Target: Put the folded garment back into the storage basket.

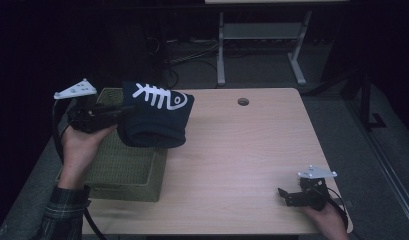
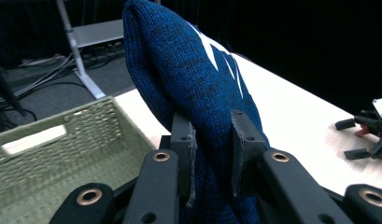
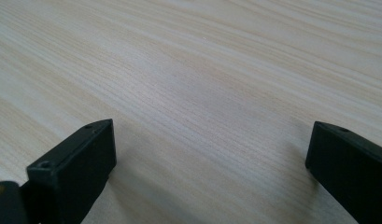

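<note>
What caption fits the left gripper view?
Left gripper pinching a blue knitted sweater beside the green basket.

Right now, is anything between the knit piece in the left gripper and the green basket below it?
Nothing visible. The left gripper holds the blue knit over the basket, whose visible interior looks empty.

The cloth [image 2: 198, 88] is showing as coarse dark-blue knit with a flat white print. The basket [image 1: 123, 165] is looking like rough, matt olive weave. The counter [image 1: 242, 150] is showing pale wood grain with a smooth, faintly shiny finish. The left tongs [image 2: 212, 154] and right tongs [image 3: 207, 168] are looking like matt black plastic.
</note>
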The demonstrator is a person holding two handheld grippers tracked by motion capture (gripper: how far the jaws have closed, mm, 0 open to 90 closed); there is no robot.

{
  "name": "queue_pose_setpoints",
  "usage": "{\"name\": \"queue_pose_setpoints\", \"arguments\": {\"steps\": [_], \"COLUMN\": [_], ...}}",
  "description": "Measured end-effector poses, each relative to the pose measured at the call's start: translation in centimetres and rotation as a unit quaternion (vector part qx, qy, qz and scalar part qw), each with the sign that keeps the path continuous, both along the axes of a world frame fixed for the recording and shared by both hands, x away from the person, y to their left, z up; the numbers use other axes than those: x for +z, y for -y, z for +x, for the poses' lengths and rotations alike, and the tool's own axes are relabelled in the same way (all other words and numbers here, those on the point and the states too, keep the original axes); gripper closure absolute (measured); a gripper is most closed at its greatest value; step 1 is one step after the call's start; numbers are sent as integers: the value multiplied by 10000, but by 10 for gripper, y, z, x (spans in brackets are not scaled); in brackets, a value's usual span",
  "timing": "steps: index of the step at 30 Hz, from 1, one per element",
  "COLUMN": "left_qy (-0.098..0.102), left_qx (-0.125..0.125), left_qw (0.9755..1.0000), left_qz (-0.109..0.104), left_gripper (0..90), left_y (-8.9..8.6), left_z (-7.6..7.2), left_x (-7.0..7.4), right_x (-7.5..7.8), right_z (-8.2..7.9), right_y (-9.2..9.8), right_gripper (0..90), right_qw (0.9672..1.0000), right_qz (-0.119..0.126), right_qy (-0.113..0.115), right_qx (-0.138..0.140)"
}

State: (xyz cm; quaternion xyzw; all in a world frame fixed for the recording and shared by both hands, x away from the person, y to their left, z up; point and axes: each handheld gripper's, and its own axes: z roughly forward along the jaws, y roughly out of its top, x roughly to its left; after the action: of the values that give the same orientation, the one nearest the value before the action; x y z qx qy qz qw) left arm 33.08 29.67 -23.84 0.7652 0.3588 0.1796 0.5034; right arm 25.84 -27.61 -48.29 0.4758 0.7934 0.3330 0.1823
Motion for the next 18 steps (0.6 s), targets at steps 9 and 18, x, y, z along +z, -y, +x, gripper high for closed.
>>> {"name": "queue_pose_setpoints", "arguments": {"steps": [9, 18], "left_qy": [33, 48], "left_qx": [301, 599], "left_qw": [9995, 9982], "left_qz": [-69, -30], "left_gripper": [745, 745], "left_y": [-30, -55], "left_z": [-4, -8], "left_x": [4, 5], "right_x": [0, 0], "right_z": [0, 0], "right_y": [0, 0], "right_gripper": [13, 14], "right_qw": [10000, 10000], "right_qz": [7, 7], "right_qy": [3, -3], "right_qx": [-11, -20]}}
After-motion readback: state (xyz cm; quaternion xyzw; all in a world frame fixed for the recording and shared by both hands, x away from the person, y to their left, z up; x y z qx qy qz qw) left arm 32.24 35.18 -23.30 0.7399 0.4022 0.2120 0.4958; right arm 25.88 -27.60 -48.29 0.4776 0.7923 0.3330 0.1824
